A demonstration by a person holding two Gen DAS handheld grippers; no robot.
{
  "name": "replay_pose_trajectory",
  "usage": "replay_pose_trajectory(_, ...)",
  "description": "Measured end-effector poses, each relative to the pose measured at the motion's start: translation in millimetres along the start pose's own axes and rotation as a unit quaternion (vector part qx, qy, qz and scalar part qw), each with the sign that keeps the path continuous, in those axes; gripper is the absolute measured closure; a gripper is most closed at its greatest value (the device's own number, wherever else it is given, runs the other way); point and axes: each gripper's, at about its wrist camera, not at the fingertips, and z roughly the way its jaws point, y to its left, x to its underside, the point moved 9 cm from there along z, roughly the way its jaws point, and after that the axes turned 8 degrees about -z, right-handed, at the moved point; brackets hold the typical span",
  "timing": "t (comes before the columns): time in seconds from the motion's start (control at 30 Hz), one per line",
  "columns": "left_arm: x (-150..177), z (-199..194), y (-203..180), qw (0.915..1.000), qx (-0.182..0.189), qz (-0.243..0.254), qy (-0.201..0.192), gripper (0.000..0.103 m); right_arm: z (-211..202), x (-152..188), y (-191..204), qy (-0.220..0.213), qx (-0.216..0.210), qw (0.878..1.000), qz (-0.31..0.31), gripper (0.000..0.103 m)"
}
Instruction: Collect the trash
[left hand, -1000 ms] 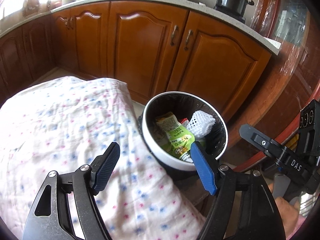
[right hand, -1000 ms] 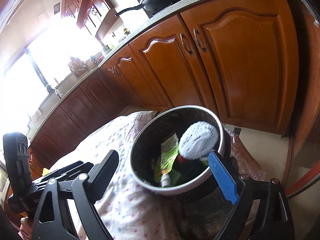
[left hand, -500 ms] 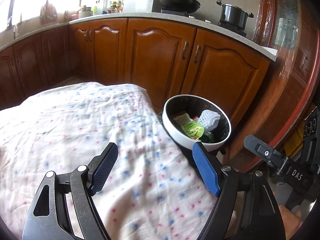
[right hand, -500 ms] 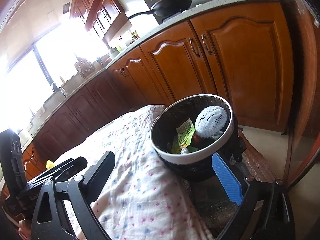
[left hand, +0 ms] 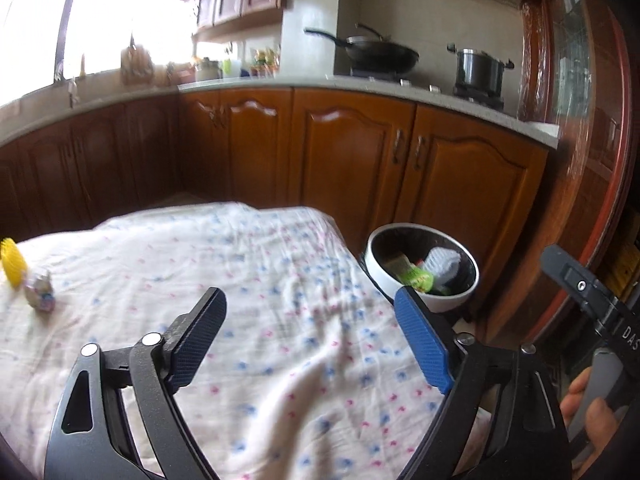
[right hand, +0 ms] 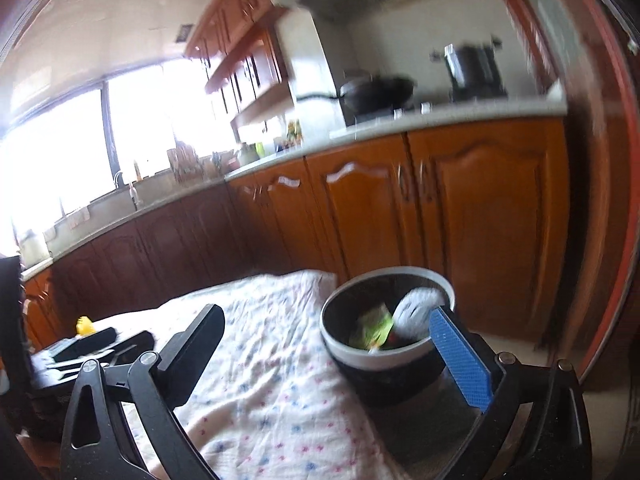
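**Both claws empty between pickups; two pieces of trash left on the cloth**

Step in hand: judged to be the interval between a drop and the next pickup. The left claw [left hand: 310, 330] is spread wide with nothing between its pads, above the floral cloth [left hand: 248, 280] that covers the counter. The right claw [right hand: 332, 342] is likewise spread and empty, close to the bin's near side.

Next move: two items lie at the far left of the cloth, well apart from the bin: a yellow ridged object [left hand: 10, 262] and, just beside it, a small crumpled wrapper [left hand: 40, 292]. The left claw looks the nearer one; it would need to travel left, descend over one item and close on it. The wrapper is small and low, so a grip flush with the cloth is likely needed.

Container: the trash bin [left hand: 378, 276], white-rimmed with a dark liner, stands off the cloth's right edge. Inside are a green snack packet [left hand: 418, 278] and a white foam net [left hand: 442, 260]; something red shows between them, unidentifiable
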Motion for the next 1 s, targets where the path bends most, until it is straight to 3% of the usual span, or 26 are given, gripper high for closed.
replay_pose_trajectory(0.07, 0.7, -8.2, 4.7, 0.9998, -0.008, 0.002, -0.019, 0.004, -4.2, 2.4, 2.1, -0.012, 0.008, 1.0, -0.006, 0.0)
replay_pose_trajectory(0.17, 6.9, -15.5, 11.4, 0.9989, -0.02, 0.007, -0.041, 0.003, -5.0, 12.5, 2.4, -0.02, 0.016, 1.0, -0.006, 0.0)
replay_pose_trajectory(0.53, 34.3, -15.7, 19.9, 0.998, -0.041, 0.019, -0.045, 0.003, -5.0, 40.1, 10.9, -0.019, 0.025, 0.999, -0.028, 0.0)
replay_pose_trajectory(1.0, 35.9, -26.0, 26.7, 0.9961, -0.053, 0.012, -0.07, 0.003, -4.4, 48.4, 14.5, -0.015, 0.03, 0.999, -0.042, 0.0)
